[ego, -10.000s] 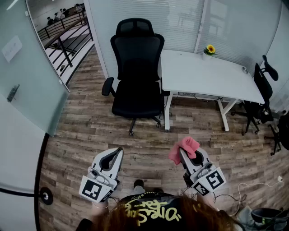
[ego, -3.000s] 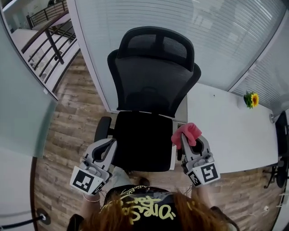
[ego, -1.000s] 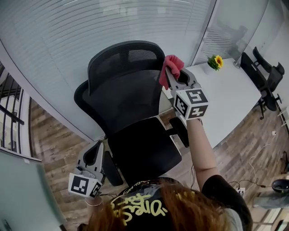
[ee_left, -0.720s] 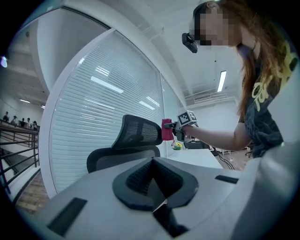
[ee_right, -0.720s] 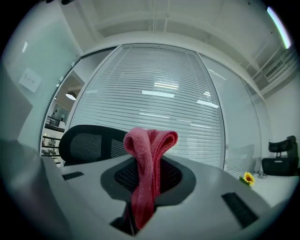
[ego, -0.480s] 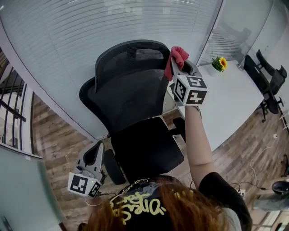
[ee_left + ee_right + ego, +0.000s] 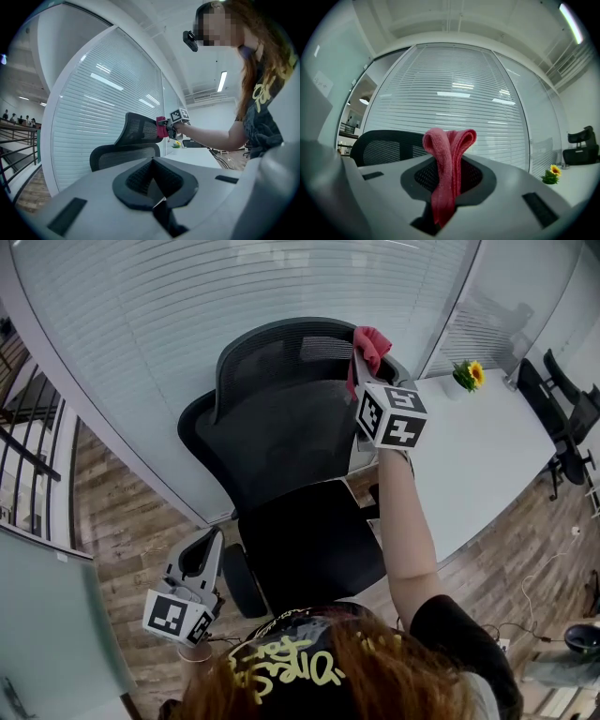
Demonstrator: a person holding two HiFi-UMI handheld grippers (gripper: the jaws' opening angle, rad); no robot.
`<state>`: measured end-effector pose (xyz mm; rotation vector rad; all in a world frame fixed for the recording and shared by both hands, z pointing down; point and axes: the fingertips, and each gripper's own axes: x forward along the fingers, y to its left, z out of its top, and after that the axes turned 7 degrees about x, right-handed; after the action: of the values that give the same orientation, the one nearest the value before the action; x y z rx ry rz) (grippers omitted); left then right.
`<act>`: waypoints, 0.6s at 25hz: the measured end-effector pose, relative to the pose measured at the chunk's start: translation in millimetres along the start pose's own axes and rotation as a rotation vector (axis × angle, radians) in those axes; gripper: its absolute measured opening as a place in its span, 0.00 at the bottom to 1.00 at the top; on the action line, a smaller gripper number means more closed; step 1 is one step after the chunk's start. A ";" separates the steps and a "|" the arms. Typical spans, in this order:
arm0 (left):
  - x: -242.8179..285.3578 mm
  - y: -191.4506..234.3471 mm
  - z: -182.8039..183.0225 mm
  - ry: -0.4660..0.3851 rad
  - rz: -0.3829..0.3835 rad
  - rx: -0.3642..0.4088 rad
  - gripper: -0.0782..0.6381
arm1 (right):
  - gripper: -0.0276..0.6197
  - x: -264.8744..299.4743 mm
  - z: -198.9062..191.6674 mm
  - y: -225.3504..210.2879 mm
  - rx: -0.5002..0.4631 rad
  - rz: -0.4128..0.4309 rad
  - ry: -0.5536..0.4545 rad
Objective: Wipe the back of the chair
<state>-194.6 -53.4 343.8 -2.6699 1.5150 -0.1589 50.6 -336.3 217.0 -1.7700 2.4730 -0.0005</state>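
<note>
One folded pink cloth (image 7: 372,338) is pinched by the right gripper (image 7: 359,354) at the top right of one black mesh chair (image 7: 281,427). The left gripper (image 7: 208,538) is held low at the near left, with its jaws pressed together.

The black mesh office chair (image 7: 272,427) hides its base beneath its seat. At three o'clock, a second black chair (image 7: 574,413) is cut off. The folded pink cloth (image 7: 443,140) has its lower end hidden inside the right gripper (image 7: 449,173).
</note>
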 end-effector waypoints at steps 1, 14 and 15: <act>-1.0 1.3 -0.4 0.004 0.002 0.002 0.10 | 0.14 2.7 0.7 4.8 -0.001 0.008 0.000; -19.1 14.7 -10.9 0.047 0.050 0.016 0.10 | 0.14 20.1 5.9 56.0 -0.010 0.096 -0.015; -20.0 15.8 -12.1 0.050 0.053 0.013 0.10 | 0.14 21.4 6.2 61.1 -0.011 0.106 -0.015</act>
<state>-219.7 -44.4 352.9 -2.6318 1.5921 -0.2325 -13.4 -336.3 205.5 -1.6346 2.5574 0.0339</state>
